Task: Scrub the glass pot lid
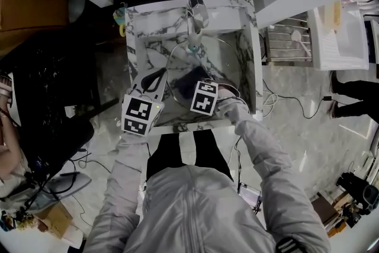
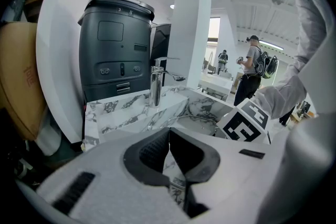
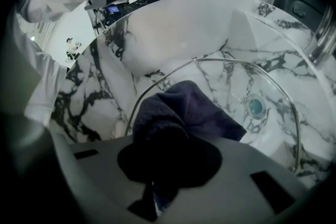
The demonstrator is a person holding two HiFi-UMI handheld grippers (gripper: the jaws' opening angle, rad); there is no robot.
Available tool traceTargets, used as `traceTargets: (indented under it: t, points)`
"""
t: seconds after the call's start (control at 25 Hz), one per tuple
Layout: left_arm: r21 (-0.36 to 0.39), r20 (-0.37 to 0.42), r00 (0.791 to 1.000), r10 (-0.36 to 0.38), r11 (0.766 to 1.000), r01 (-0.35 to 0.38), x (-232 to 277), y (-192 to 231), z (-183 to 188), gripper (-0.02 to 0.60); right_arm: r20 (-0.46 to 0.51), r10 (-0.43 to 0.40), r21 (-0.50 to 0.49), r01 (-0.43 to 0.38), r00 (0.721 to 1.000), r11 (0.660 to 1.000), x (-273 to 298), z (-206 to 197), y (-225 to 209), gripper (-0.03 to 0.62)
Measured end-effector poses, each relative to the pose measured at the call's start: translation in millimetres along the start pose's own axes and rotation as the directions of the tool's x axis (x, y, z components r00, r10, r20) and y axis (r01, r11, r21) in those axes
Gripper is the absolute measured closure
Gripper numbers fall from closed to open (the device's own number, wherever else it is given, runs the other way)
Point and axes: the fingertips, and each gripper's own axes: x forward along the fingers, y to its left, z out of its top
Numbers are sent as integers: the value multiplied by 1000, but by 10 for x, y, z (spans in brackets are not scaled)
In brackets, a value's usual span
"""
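Observation:
The glass pot lid (image 1: 222, 59) lies in the marble sink (image 1: 251, 38), its metal rim (image 3: 239, 72) arcing across the basin. A dark cloth (image 1: 192, 76) rests on the lid. My right gripper (image 1: 196, 82) is shut on this cloth (image 3: 184, 107), which bunches up between the jaws (image 3: 160, 165). My left gripper (image 1: 159, 75) hovers over the sink's front left corner, beside the lid's rim. Its pads (image 2: 169, 136) meet with nothing between them. The lid's rim (image 2: 197, 118) shows just beyond them.
A chrome faucet (image 1: 198, 15) stands at the sink's back edge (image 2: 156, 84). A black appliance (image 2: 118, 50) rises behind the sink. A metal rack (image 1: 287, 38) sits to the right. Cables cross the floor (image 1: 296, 105). People (image 2: 252, 71) stand far off.

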Motion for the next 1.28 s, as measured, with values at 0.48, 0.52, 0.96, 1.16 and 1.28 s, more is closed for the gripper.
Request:
traceTargets:
  t: [0.48, 0.52, 0.96, 1.16, 1.28]
  points:
    - [50, 26, 999, -36, 998, 35, -107, -52, 185, 555, 141, 81, 216, -111, 987, 970, -205, -58, 162, 531]
    - [54, 30, 999, -39, 998, 37, -123, -47, 212, 555, 147, 60, 252, -96, 987, 963, -261, -87, 130, 531]
    - [145, 86, 992, -95, 986, 82, -287, -165, 582, 555, 318, -269, 436, 111, 909, 893, -1245, 70, -179, 531]
    - [197, 121, 985, -123, 976, 98, -357, -205, 800, 555, 341, -395, 490, 198, 853, 849, -1756, 124, -206, 531]
    - [234, 141, 979, -147, 966, 111, -382, -261, 967, 555, 371, -464, 520, 234, 804, 822, -2088, 198, -192, 531]
